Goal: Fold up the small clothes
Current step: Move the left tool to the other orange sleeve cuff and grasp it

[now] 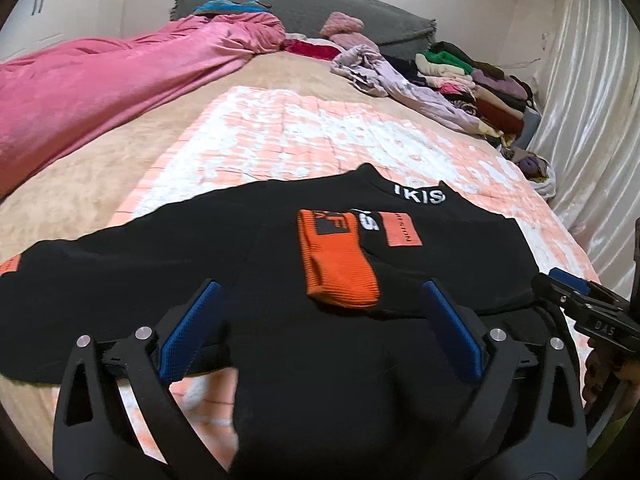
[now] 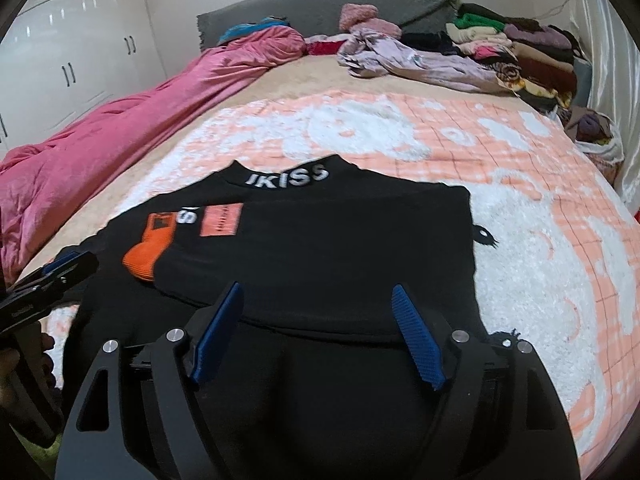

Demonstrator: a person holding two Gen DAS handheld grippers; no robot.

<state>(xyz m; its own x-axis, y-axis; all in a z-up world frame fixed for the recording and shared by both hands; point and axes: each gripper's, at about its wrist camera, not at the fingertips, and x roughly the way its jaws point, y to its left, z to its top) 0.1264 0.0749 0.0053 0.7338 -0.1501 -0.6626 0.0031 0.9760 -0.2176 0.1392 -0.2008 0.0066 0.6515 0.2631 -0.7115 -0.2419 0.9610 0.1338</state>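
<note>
A black sweater with white lettering on its collar lies flat on the orange-and-white blanket. One sleeve is folded across the chest, its orange cuff lying near the middle. My left gripper hovers over the sweater's near half, open, with nothing between its blue pads. In the right wrist view the sweater and cuff show again. My right gripper is open above the folded near edge, holding nothing. Each gripper also appears at the edge of the other's view: right gripper, left gripper.
A pink duvet runs along the bed's left side. A lilac garment and a pile of folded clothes sit at the far right by the grey headboard. A curtain hangs right; wardrobe doors stand left.
</note>
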